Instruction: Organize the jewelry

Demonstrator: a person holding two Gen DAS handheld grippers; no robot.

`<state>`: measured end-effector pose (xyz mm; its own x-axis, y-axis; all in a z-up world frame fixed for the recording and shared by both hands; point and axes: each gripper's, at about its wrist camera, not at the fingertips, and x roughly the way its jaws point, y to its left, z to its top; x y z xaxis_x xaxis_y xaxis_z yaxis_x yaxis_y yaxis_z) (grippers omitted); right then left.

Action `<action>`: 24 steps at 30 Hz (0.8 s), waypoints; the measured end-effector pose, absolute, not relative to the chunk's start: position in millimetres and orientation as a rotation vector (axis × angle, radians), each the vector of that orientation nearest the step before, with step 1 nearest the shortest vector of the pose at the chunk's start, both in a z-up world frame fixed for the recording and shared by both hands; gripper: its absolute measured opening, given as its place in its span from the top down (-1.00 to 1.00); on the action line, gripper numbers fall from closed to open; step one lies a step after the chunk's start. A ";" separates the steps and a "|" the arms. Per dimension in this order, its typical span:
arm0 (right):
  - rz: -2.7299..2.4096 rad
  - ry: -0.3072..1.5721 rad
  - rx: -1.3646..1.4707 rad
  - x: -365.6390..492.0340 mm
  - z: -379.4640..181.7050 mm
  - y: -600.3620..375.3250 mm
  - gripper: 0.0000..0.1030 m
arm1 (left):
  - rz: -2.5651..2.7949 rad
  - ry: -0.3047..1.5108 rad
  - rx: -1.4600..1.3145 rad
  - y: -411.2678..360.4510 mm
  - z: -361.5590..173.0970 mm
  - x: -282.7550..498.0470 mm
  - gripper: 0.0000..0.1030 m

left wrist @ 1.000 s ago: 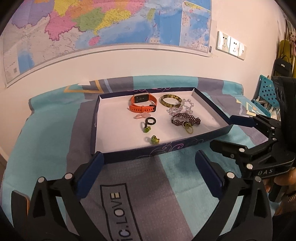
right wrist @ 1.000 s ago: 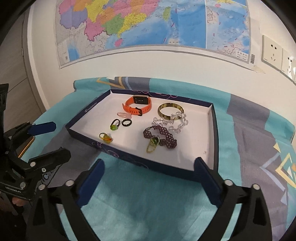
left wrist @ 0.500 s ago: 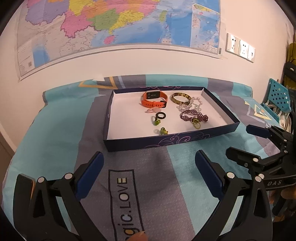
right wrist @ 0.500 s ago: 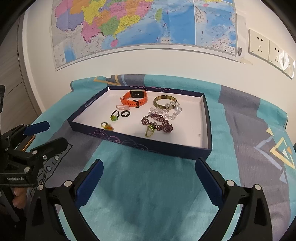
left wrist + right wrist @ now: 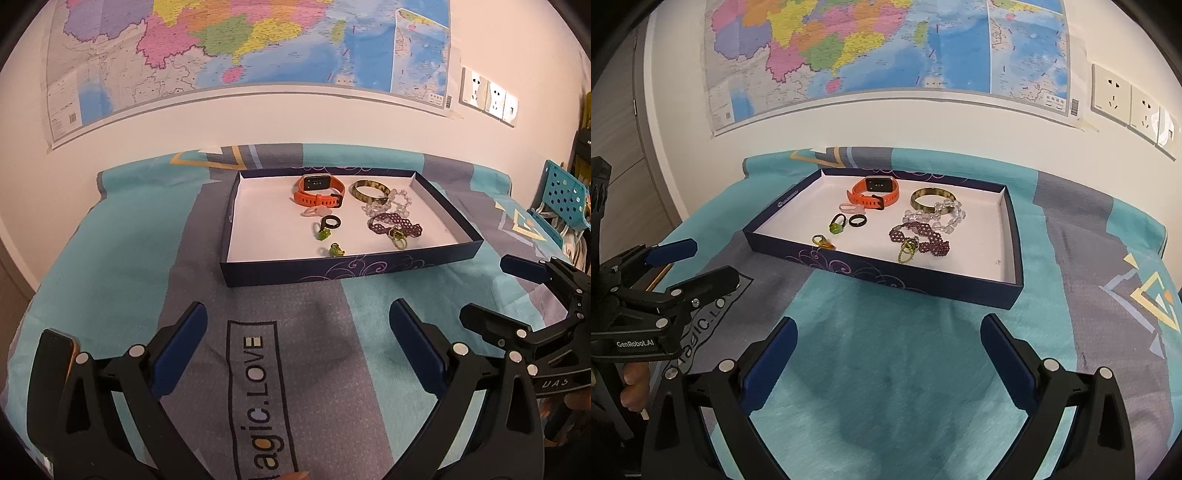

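Note:
A dark blue tray (image 5: 347,269) (image 5: 886,275) with a white floor lies on the cloth. In it are an orange watch band (image 5: 318,191) (image 5: 874,192), an olive bangle (image 5: 369,190) (image 5: 931,199), a clear bead bracelet (image 5: 942,219), a purple beaded bracelet (image 5: 395,223) (image 5: 923,240), a black ring (image 5: 330,222) (image 5: 857,220), a pink ring (image 5: 316,211) and small green rings (image 5: 336,250) (image 5: 836,227). My left gripper (image 5: 297,332) and right gripper (image 5: 888,350) are both open and empty, held back from the tray's near wall.
The table is covered by a teal and grey cloth (image 5: 122,258). A map (image 5: 240,40) and wall sockets (image 5: 1126,99) are on the wall behind. A blue perforated basket (image 5: 563,195) stands at the right.
Both grippers have pulled back from the tray, so it looks smaller and farther. Nothing in the tray has moved.

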<state>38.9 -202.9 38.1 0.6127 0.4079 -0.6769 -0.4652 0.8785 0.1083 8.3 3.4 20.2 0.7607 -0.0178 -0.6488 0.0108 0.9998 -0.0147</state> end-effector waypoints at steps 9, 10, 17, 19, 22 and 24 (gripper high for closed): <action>0.518 0.762 -0.083 32.6 38.5 -200.0 -0.86 | -0.012 0.706 -0.001 1.4 20.9 5.4 -0.89; 0.520 0.762 -0.083 32.2 38.6 -199.7 -0.86 | -0.011 0.705 0.001 1.3 21.0 5.4 -0.89; 0.520 0.768 -0.079 31.6 36.8 -201.0 -0.86 | -0.012 0.703 0.005 0.6 20.7 3.5 -0.89; 0.521 0.770 -0.078 31.4 36.5 -201.1 -0.86 | -0.012 0.704 0.006 0.6 20.8 3.7 -0.89; 0.521 0.773 -0.080 32.0 36.1 -200.7 -0.86 | -0.013 0.705 0.006 -0.4 20.4 3.9 -0.89; 0.522 0.775 -0.081 32.3 35.4 -200.4 -0.86 | -0.015 0.706 0.006 -1.0 19.4 3.9 -0.89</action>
